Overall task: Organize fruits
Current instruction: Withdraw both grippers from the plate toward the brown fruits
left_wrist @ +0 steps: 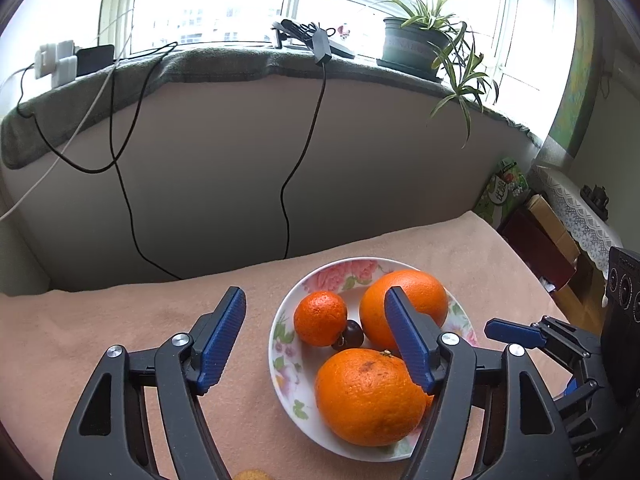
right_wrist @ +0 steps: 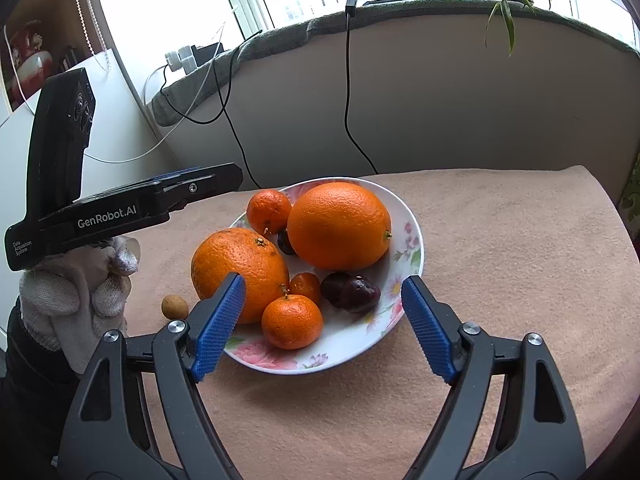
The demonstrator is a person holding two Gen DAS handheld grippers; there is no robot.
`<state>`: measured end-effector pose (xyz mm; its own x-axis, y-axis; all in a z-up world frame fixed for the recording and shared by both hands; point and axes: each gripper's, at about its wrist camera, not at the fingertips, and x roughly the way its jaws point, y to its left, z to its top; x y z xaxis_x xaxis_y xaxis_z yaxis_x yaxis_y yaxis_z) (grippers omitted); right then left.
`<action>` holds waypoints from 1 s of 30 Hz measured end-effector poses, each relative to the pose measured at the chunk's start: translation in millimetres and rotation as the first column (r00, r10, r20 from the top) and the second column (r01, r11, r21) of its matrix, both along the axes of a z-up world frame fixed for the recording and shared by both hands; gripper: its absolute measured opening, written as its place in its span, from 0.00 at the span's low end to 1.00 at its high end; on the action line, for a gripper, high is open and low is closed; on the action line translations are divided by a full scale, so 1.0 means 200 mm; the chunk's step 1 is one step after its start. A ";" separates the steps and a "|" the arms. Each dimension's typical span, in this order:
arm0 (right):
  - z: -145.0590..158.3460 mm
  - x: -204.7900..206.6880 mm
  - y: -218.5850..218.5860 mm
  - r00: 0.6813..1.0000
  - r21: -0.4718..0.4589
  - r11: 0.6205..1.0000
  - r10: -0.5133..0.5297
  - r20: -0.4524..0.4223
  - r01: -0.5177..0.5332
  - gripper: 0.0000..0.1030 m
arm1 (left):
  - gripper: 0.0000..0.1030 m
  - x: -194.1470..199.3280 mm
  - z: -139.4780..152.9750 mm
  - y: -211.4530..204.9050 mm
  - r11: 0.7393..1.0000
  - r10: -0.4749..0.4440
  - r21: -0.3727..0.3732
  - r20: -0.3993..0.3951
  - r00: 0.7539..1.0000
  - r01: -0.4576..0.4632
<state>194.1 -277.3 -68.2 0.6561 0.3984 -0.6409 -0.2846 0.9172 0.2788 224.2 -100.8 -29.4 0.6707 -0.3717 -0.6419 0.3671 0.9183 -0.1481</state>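
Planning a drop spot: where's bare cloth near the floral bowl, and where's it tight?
Free: pink cloth right of the white floral bowl, out to the table edge, and the strip in front of it. Crowded: inside the bowl, packed with oranges and dark fruit; its left, where a small tan round fruit and the left gripper sit.

Plate [right_wrist: 414, 236] sitting on blanket-covered table [right_wrist: 500, 280], holding: large orange [right_wrist: 339, 226] at 12 o'clock; second large orange [right_wrist: 236, 268] at 9; mandarin [right_wrist: 269, 211] at 11; small mandarin [right_wrist: 292, 322] at 6; kumquat [right_wrist: 306, 286] and plums [right_wrist: 352, 292] lying centrally. Longan [right_wrist: 175, 307] lying on table, just beside plate at 8 o'clock.
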 end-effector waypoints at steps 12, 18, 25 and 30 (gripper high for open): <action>0.08 -0.12 0.10 1.000 -0.018 1.000 0.021 0.022 -0.020 0.84 | 0.70 -0.19 0.10 0.08 1.000 0.013 0.010 0.051 0.999 -0.013; 0.12 -0.18 0.16 0.999 -0.004 0.999 0.044 0.026 -0.044 0.84 | 0.70 -0.30 0.13 0.22 0.998 0.057 0.002 0.066 0.996 -0.058; 0.14 -0.24 0.28 0.995 0.009 0.995 0.099 0.019 -0.100 0.84 | 0.70 -0.43 0.15 0.42 0.991 0.131 -0.008 0.075 0.989 -0.131; 0.14 -0.26 0.38 0.989 0.006 0.989 0.146 0.016 -0.146 0.84 | 0.70 -0.52 0.12 0.59 0.981 0.193 -0.012 0.065 0.979 -0.193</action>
